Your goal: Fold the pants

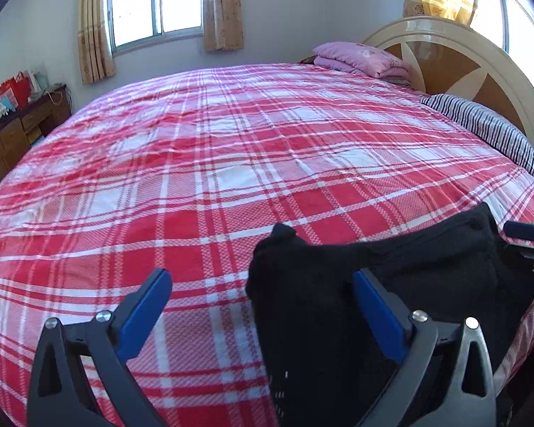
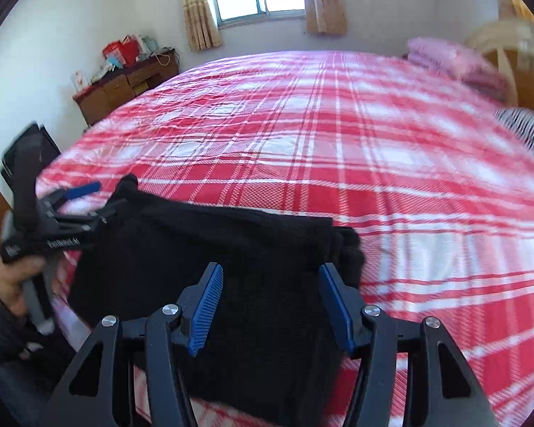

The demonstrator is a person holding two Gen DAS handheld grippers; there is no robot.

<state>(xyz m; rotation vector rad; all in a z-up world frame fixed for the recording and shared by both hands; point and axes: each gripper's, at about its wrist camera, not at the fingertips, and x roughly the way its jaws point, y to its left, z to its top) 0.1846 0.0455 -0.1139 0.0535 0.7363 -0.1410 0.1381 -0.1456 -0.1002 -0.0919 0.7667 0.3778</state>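
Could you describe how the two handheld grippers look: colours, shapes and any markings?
Both grippers are black, with triangular cut-out linkage arms, silver round bolts and flat blue ribbed finger pads. The left gripper has a black bar with white lettering too blurred to read, and a grey handle. The person's hand has a dark sleeve.

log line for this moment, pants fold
stage: fold pending | left gripper: jaws open | right gripper: jaws open | black pants: bunched at near edge of plaid bed

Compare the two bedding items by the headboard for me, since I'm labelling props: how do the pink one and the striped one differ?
The pink quilt is plain pink and folded into a stack; the striped pillow has dark and white stripes and lies as one flat piece. The quilt sits farther from the camera than the pillow. Both rest on the plaid bedspread near the headboard.
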